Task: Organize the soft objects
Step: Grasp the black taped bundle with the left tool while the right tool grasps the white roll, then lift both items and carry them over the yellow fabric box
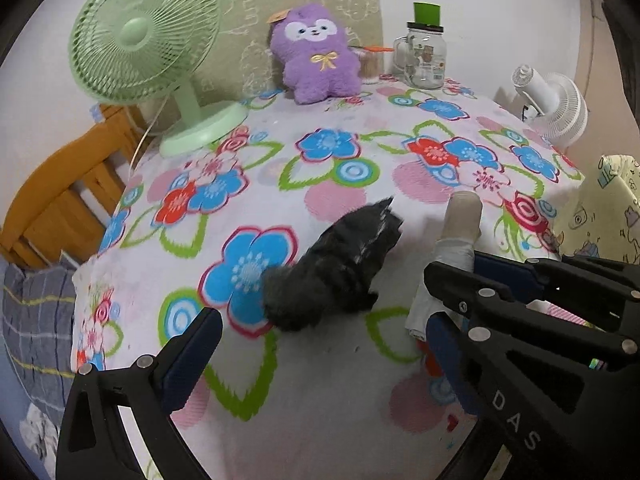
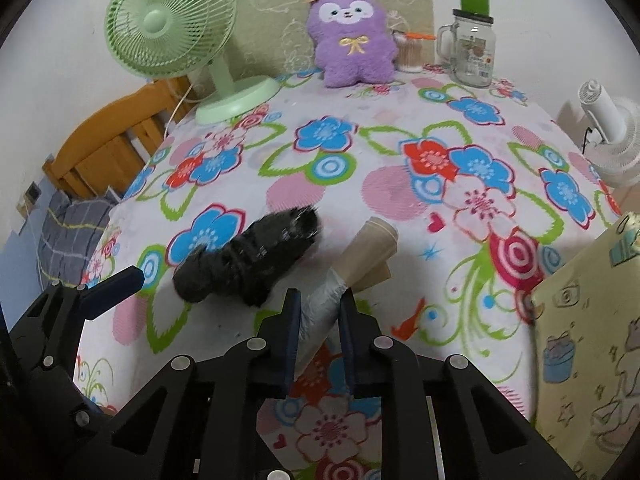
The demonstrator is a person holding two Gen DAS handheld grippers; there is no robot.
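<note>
A floral-clothed counter (image 2: 400, 280) against a white wall carries a green fan (image 2: 172, 28); the right tool (image 2: 320, 320) clamps a rolled sock (image 2: 360, 252), the left tool (image 1: 320, 344) stands apart.

Table (image 2: 360, 360) as I see it: fan (image 2: 176, 32) back left; plush toy (image 2: 352, 36) back centre against wall; jar (image 2: 472, 52) to its right; small fan (image 2: 612, 140) far right; dark sock (image 2: 248, 264) near centre, rolled sock (image 2: 360, 256) just right of it.

Purple plush toy (image 1: 314, 54) (floral cloth (image 1: 340, 400))

Black sock (image 2: 248, 264): fuzzy knit cloth. Purple plush toy (image 2: 352, 36): fluffy pile. Jar (image 2: 472, 52): clear glossy glass. Tabletop cloth (image 2: 360, 152): matt floral fleece.
</note>
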